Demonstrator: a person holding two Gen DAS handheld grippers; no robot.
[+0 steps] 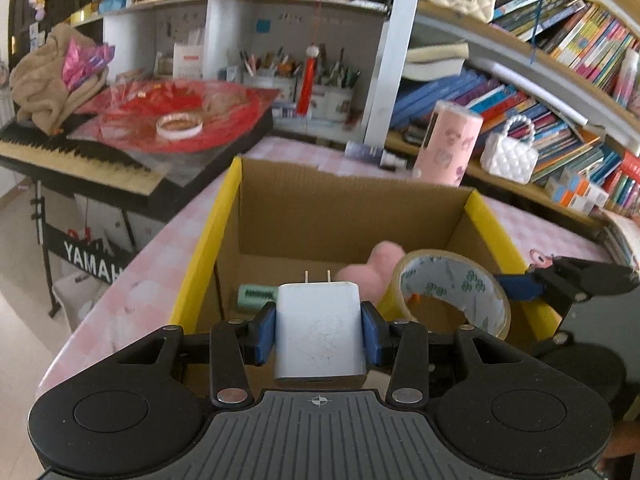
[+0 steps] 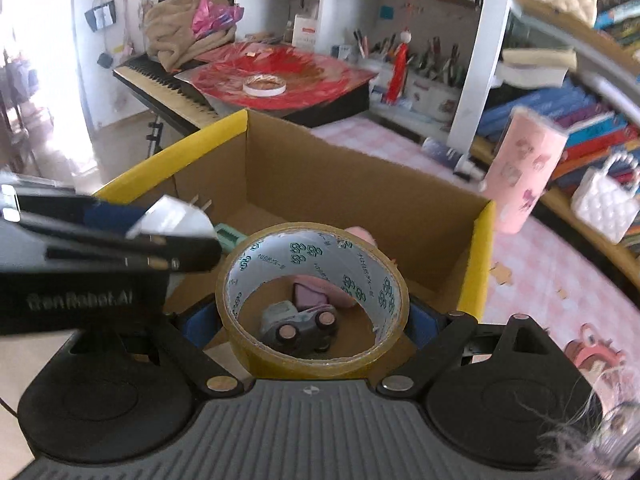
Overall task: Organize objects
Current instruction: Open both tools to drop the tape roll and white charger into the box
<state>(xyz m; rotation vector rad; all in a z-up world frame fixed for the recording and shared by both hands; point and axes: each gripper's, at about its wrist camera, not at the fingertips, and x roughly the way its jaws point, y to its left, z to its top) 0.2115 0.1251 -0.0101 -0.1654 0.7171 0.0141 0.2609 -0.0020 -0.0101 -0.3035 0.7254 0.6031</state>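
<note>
The white charger plug (image 1: 320,336) is clamped between the blue pads of the left tool (image 1: 319,334), prongs pointing forward, and is held over the near edge of the open cardboard box (image 1: 352,200) on the pink-checked tabletop (image 1: 132,280). The roll of tape (image 2: 312,300) is gripped across its outer rim by the right tool (image 2: 312,322) and is likewise held above the box, just beside the plug.

The step in hand is judged to be the drop into the box. Each item is best lowered past the yellow-edged rim before the grip is released — one tool at a time, since the two are crowded together. The plug is best set down clear of the toy car (image 2: 298,322), the pink soft thing (image 1: 374,266) and the small green piece (image 1: 256,297) already lying on the box floor.

The plug is a smooth, rounded block, faintly scuffed — a slippery surface. The tape is a wide tan ring with a green-printed white lining.
</note>
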